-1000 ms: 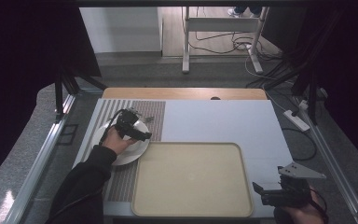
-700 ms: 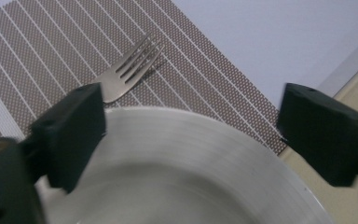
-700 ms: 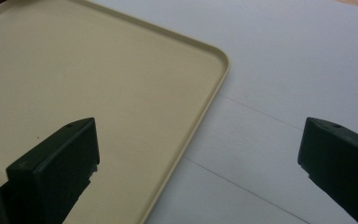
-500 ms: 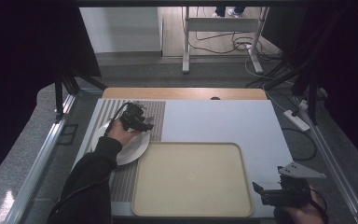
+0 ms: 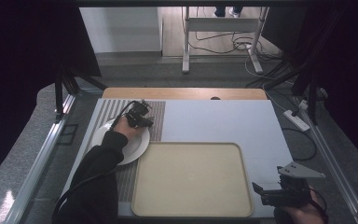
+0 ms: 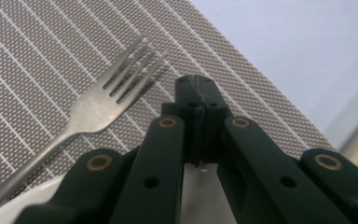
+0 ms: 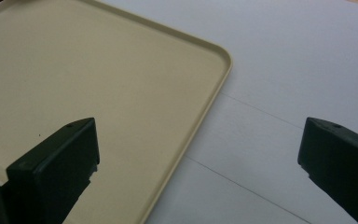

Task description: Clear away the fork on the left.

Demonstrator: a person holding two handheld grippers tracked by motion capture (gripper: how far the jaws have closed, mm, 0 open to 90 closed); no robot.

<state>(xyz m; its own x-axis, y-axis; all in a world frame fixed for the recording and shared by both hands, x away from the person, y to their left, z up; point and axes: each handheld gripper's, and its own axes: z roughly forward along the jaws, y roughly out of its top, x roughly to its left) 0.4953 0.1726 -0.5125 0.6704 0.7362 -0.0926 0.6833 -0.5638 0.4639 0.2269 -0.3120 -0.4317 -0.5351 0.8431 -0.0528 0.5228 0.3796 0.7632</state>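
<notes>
Just beside the closed left gripper (image 6: 196, 86), a fork (image 6: 91, 112) lies.

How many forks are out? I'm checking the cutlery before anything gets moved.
1. The fork lies on the striped placemat, its handle reaching over the white plate rim, just beside the left gripper. More could be hidden under the forearm.

One fork (image 6: 91, 112), one plate (image 5: 137, 147), one tray (image 5: 191, 179)

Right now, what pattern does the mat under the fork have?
The mat is a brown-grey weave with thin white stripes, clearest in the left gripper view.
</notes>
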